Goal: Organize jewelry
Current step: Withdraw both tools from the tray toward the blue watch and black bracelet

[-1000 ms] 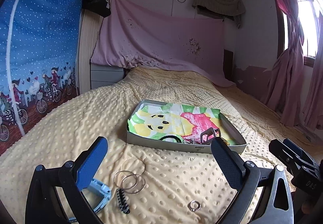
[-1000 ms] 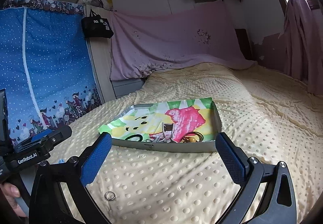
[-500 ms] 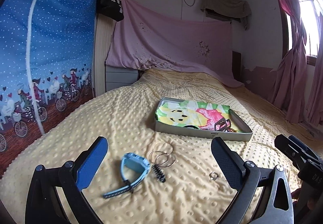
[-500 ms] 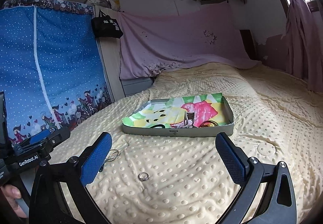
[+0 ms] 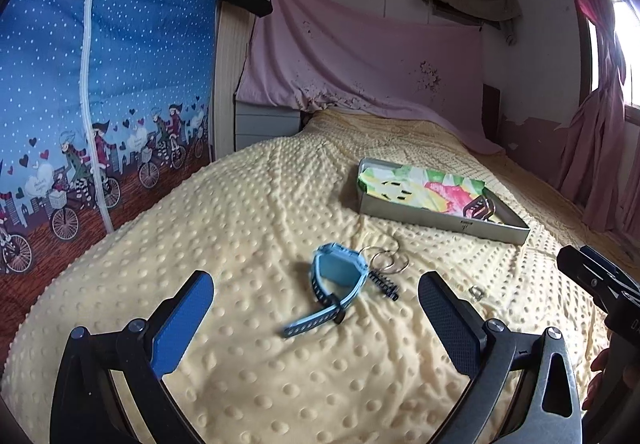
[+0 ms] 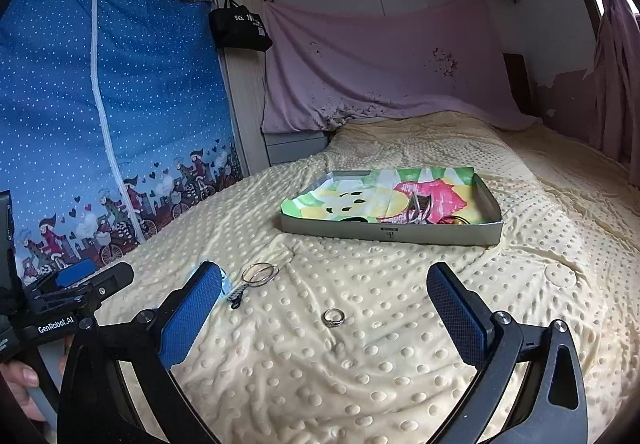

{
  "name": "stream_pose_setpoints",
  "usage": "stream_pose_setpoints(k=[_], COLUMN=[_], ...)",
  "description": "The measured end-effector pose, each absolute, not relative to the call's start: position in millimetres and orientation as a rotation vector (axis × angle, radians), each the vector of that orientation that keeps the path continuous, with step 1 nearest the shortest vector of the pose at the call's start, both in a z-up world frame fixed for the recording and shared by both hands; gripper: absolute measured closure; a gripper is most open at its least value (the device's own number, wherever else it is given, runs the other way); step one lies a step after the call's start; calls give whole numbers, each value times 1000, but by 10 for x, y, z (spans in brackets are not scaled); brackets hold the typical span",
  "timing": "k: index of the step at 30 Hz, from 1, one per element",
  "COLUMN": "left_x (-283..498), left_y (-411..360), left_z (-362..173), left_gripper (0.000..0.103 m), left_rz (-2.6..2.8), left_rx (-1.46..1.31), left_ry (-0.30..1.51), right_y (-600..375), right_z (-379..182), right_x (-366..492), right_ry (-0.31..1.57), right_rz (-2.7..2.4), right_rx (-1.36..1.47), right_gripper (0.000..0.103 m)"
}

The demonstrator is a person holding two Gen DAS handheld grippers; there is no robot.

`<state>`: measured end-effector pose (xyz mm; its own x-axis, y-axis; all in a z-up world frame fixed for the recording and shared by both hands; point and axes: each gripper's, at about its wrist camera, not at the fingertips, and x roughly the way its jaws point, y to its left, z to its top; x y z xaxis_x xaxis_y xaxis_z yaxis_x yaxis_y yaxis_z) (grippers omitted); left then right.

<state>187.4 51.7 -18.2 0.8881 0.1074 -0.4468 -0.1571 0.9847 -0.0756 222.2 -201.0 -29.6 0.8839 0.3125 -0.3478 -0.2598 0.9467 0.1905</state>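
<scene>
Jewelry is lying scattered on the bumpy yellow blanket [image 5: 248,228], near the box [image 6: 392,234] that is already holding a few pieces. The left gripper [image 5: 316,312] and right gripper [image 6: 324,308] are both hovering with jaws spread wide, gripping nothing. The small ring [image 6: 333,317] is sitting flat between bumps, so the pads may be pushing it into the soft fabric rather than pinching it. The thin hoops [image 5: 386,259] are overlapping the black clip [image 5: 384,284] and touching the blue watch [image 5: 334,284], whose strap is trailing loosely; lifting one could be dragging another.
</scene>
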Motion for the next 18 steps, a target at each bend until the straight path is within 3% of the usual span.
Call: stream_pose_setpoints(k=[18], left_x=[2048], left_y=[696], left_z=[-435], left_gripper=[0], left_rz=[101], left_rx=[-112], left_ry=[550], right_y=[-1768], right_z=[-534], right_x=[2372], right_ry=[490], right_rz=[358], right_rx=[99], right_gripper=[2])
